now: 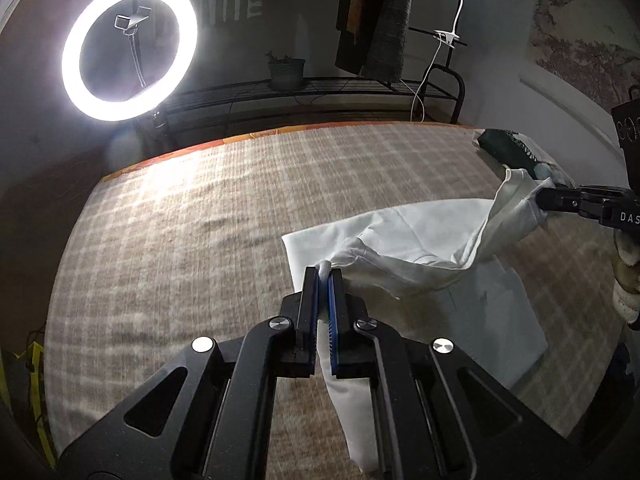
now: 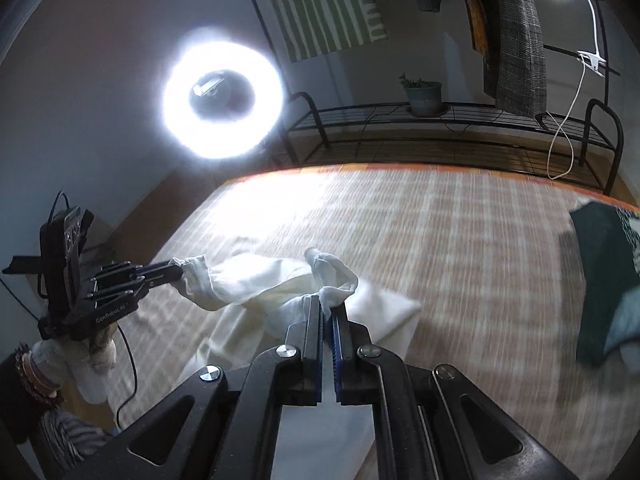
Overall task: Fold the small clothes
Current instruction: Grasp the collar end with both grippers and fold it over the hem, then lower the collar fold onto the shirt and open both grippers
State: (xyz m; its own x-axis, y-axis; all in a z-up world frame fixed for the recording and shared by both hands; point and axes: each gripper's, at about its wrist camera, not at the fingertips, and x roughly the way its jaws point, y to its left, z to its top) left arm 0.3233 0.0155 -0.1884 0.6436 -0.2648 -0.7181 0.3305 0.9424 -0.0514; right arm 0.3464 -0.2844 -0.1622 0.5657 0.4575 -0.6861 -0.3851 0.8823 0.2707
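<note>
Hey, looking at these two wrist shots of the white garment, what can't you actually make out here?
- White garment, left wrist view: its near end disappears under the left gripper; what kind of garment it is stays unclear.
- Dark folded cloth, right wrist view: blurred and cut off by the picture's right edge.
- Right gripper, left wrist view: its body is cut by the frame edge.
- Checked cover, right wrist view: pattern smeared by blur.

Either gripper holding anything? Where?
Both hold the white garment: left gripper pinches a bunched edge, right gripper another; cloth hangs between them.
</note>
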